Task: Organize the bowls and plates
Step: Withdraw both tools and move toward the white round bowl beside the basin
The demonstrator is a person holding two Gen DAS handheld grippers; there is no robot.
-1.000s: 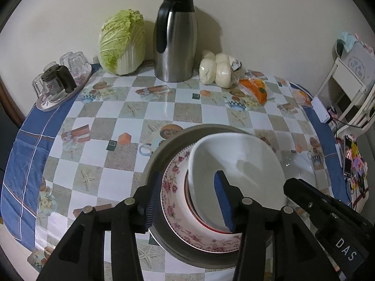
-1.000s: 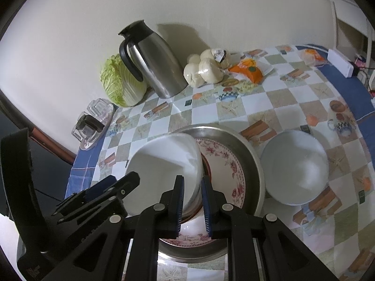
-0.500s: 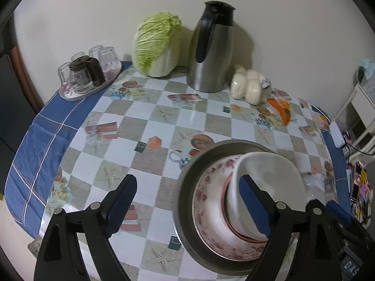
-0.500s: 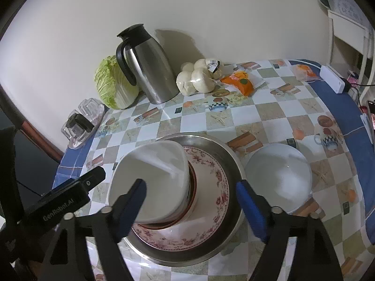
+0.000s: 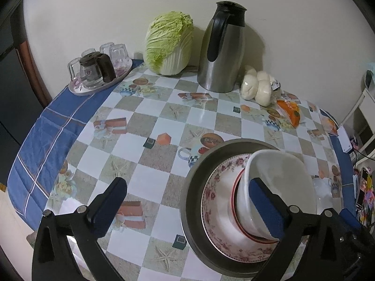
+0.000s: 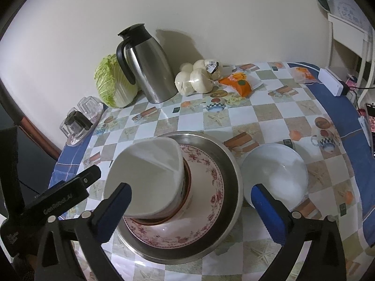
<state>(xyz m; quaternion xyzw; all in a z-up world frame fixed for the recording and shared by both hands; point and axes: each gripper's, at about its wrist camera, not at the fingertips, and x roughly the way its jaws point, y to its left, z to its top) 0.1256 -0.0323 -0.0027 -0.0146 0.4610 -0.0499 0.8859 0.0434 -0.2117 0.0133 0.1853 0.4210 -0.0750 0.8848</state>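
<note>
1. Left gripper [image 5: 187, 201]: jaws opening, spread wide, pads pressing on nothing. Left pad over bare tablecloth at lower left of the left wrist view; right pad in front of the white bowl's wall, contact can't be told.
2. Right gripper [image 6: 191, 201]: jaws opening, spread wide, pads clear. In the right wrist view the stack sits between its fingers, not gripped.
3. Stack, lower centre of the right wrist view, lower right of the left one: wide grey metal basin [image 6: 232, 166] on the table, pink floral ceramic plate [image 6: 211, 182] inside it, red-rimmed bowl [image 5: 236, 185] on the plate, white rounded-square ceramic bowl [image 6: 145, 173] on top, nested and tilted.
4. Round white shallow bowl [image 6: 276, 173] sits alone on the table, just beside the basin's right edge in the right wrist view.
5. Round table with checkered patterned plastic cloth [image 5: 150, 117] over a blue cloth [image 5: 49, 126].
6. Along the wall, upper part of the left wrist view: oval tray of clear glass cups and a small glass pot [image 5: 98, 70] at left, green napa cabbage [image 5: 168, 42], steel thermal jug with black handle [image 5: 222, 49], bag of white steamed buns [image 5: 257, 86], orange snack packet [image 5: 290, 112].
7. White power strip [image 6: 330, 82] at the table's upper right edge in the right wrist view.
</note>
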